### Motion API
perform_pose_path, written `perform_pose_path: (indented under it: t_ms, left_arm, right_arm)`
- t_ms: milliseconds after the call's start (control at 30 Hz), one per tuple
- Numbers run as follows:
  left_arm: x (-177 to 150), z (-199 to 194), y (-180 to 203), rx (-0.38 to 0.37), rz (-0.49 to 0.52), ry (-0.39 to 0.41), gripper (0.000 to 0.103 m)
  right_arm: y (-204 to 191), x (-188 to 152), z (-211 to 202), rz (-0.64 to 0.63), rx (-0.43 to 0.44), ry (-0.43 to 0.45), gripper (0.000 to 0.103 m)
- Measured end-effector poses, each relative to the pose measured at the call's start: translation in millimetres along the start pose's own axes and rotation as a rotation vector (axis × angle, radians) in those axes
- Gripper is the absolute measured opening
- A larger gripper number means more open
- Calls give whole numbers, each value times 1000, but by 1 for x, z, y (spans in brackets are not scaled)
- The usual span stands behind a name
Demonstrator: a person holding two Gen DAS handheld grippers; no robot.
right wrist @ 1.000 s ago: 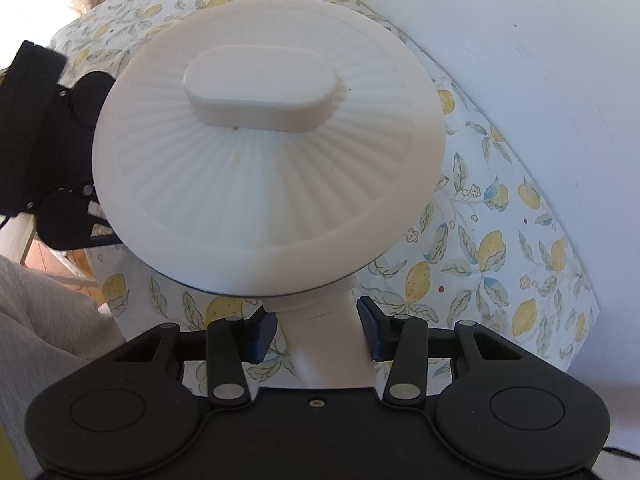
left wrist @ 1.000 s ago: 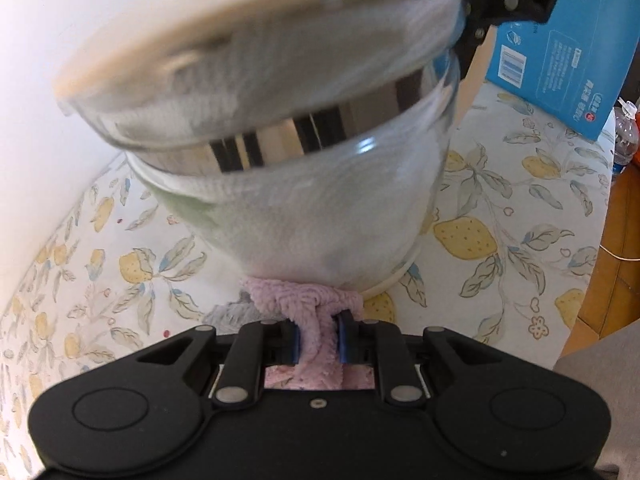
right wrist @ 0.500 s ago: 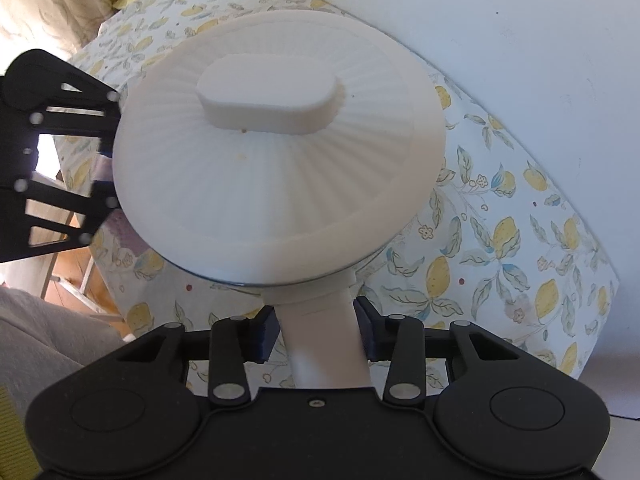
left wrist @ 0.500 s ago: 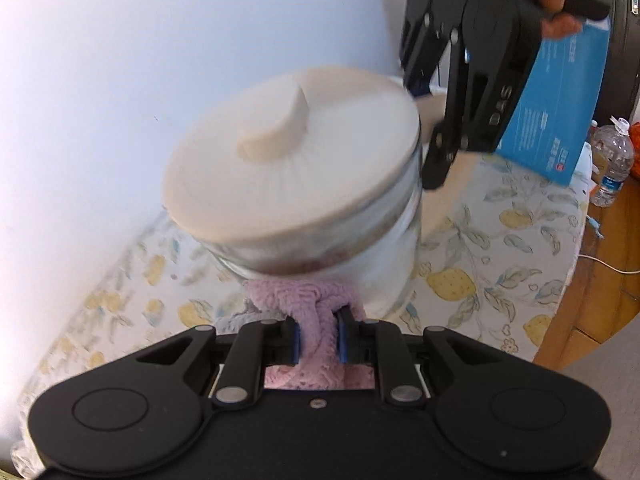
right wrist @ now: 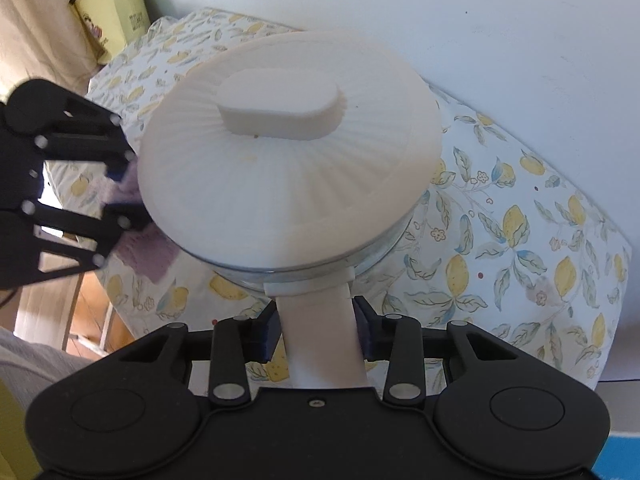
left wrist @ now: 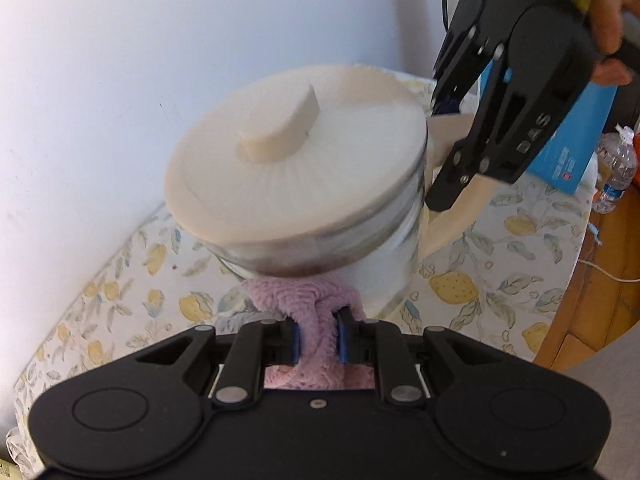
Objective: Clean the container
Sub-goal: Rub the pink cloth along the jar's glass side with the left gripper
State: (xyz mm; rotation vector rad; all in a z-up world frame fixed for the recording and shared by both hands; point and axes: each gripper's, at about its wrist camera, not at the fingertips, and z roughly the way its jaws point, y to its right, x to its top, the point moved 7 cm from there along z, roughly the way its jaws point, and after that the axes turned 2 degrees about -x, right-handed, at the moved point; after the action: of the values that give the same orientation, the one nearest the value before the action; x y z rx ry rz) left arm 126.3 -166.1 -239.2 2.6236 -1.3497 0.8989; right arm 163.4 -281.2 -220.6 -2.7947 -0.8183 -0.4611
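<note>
Listing what your two tools carry. Left gripper point(left wrist: 316, 340): jaws narrow, clamped on a pink knitted cloth point(left wrist: 304, 300) that touches the glass wall of the container point(left wrist: 384, 264) at its six o'clock. Right gripper point(right wrist: 318, 332): jaws closing around the container's cream handle point(right wrist: 320, 336), pads at both flanks. Container: glass jug, ribbed cream lid point(right wrist: 288, 168) seated on top, tilted, above the lemon-print tablecloth point(right wrist: 520, 240). Blue box point(left wrist: 576, 152) at two o'clock, water bottle point(left wrist: 614, 172) beside it.
</note>
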Motion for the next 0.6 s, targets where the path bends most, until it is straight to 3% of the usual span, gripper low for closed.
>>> perform_pose_path:
  t_ms: [600]
  left_arm:
    - [-12, 28, 2, -34, -52, -41, 16]
  right_arm:
    - [-4, -14, -8, 181, -2, 139, 41]
